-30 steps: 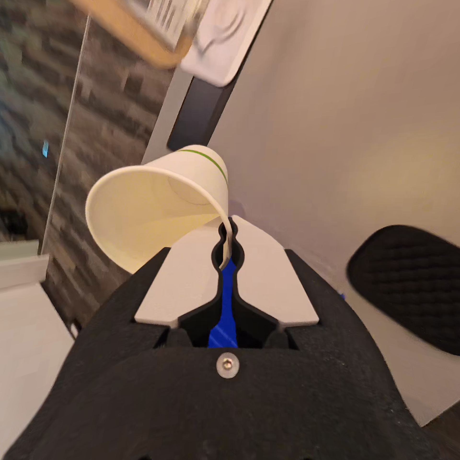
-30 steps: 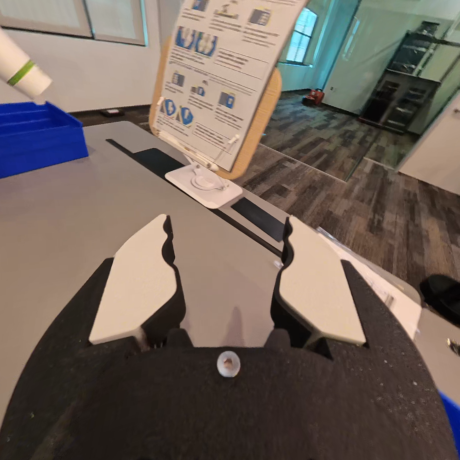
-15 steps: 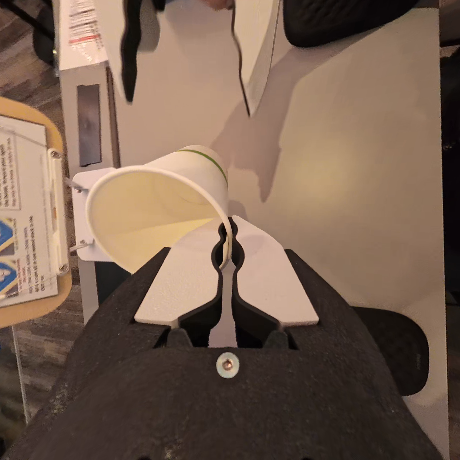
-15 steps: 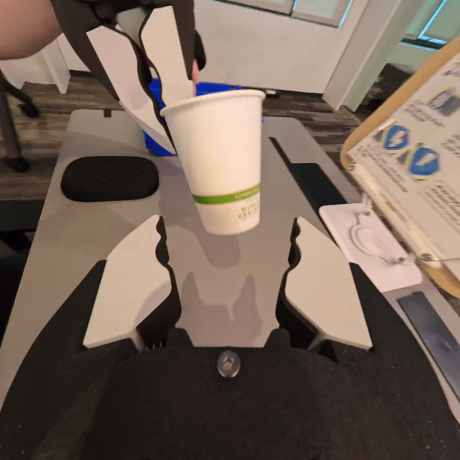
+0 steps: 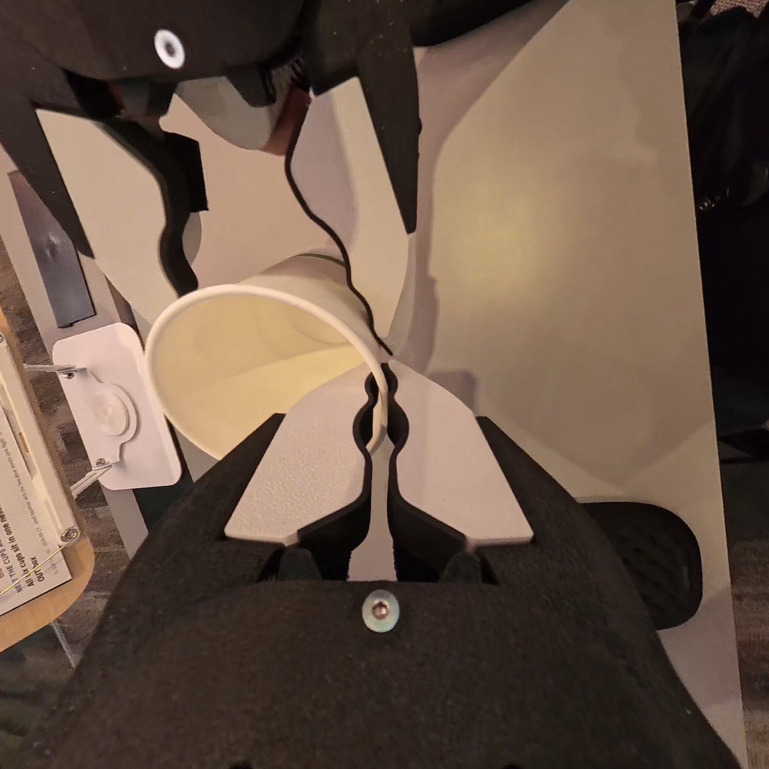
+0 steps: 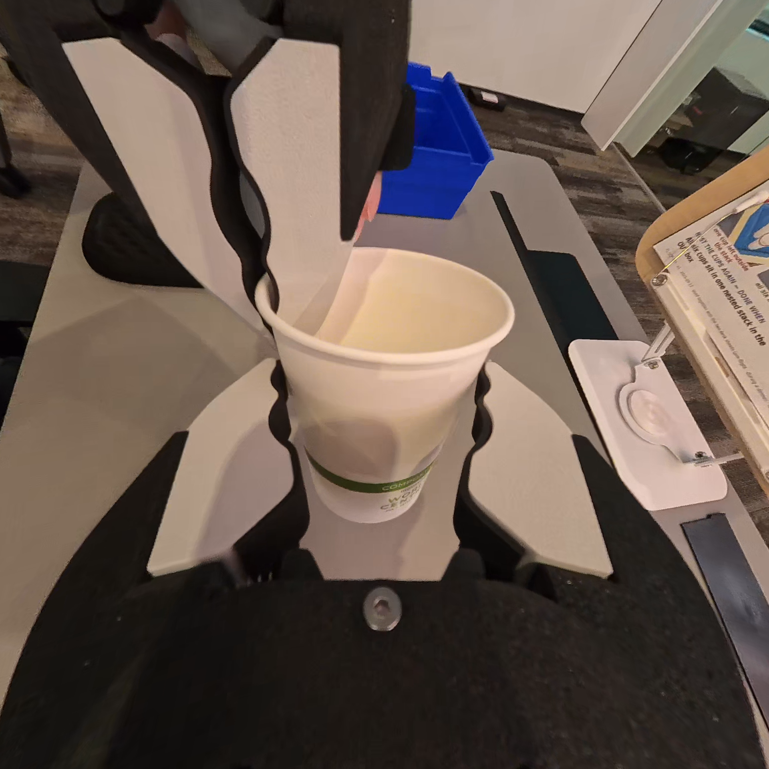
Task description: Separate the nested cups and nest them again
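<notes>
The left gripper (image 5: 380, 399) is clamped on the rim of a white paper cup (image 5: 266, 362), one finger inside the wall and one outside. In the left wrist view the cup's open mouth faces the camera, and the right gripper (image 5: 287, 299) reaches in from above with a finger on either side of the cup's body; this view does not show whether those fingers touch it.

The right wrist view settles more. There the paper cup (image 6: 374, 408) stands upright above the grey table (image 6: 104, 374), its green band low on the wall, and the right gripper (image 6: 378, 399) has its fingers spread to either side of the cup, close against the wall, though firm contact cannot be told. The left gripper (image 6: 266, 291) comes down from above onto the cup's far-left rim.

Only the right wrist view shows the blue bin (image 6: 437, 166) behind the cup, partly hidden by the left gripper. To the right of the cup stands a white stand base (image 6: 649, 424) carrying an instruction sheet (image 6: 724, 299) on a wooden board. A black padded rest (image 6: 120, 249) lies behind and to the left of the cup.
</notes>
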`<action>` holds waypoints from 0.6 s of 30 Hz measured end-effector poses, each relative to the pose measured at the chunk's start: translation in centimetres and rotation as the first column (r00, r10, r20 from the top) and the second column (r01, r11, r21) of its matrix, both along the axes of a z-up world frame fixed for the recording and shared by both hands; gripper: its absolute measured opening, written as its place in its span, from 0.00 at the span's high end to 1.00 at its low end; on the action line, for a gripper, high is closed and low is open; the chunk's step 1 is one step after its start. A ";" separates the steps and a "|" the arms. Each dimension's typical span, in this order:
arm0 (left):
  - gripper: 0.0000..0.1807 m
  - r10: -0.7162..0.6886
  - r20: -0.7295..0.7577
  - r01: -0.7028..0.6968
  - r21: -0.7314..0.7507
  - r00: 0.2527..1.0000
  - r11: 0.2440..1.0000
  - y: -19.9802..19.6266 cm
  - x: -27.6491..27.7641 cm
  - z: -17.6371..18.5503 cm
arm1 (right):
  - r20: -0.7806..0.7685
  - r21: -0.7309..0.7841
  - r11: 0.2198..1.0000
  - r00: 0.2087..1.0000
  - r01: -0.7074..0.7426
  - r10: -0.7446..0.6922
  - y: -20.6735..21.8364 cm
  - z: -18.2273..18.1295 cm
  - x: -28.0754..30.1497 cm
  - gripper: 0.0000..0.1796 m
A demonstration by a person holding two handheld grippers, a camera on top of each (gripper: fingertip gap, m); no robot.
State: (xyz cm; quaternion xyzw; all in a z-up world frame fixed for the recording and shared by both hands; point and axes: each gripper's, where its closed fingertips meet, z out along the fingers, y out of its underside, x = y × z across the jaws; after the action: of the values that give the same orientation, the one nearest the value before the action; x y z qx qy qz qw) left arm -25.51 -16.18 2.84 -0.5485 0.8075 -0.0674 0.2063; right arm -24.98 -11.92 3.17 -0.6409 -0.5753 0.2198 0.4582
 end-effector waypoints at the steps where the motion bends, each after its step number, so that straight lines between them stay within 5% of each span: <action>1: 1.00 -0.003 -0.005 0.003 0.003 1.000 1.000 0.0 0.0 -0.1 | 0.007 -0.009 1.000 1.000 -0.004 0.004 0.0 -0.2 0.0 0.52; 15: 0.99 -0.017 0.014 0.017 0.032 1.000 0.999 -0.5 0.5 0.0 | -0.003 -0.109 0.993 0.998 -0.055 0.055 -0.6 -0.9 0.0 0.50; 18: 0.84 0.012 0.045 -0.015 0.070 0.999 0.997 0.1 0.6 0.4 | -0.036 -0.130 0.990 0.998 -0.054 0.049 -0.2 -0.6 0.2 0.50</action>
State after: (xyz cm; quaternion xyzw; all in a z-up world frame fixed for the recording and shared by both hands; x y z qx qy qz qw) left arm -24.89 -16.04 3.23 -0.5447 0.8008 -0.0501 0.2438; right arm -24.82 -12.16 2.53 -0.6508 -0.5686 0.2791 0.4187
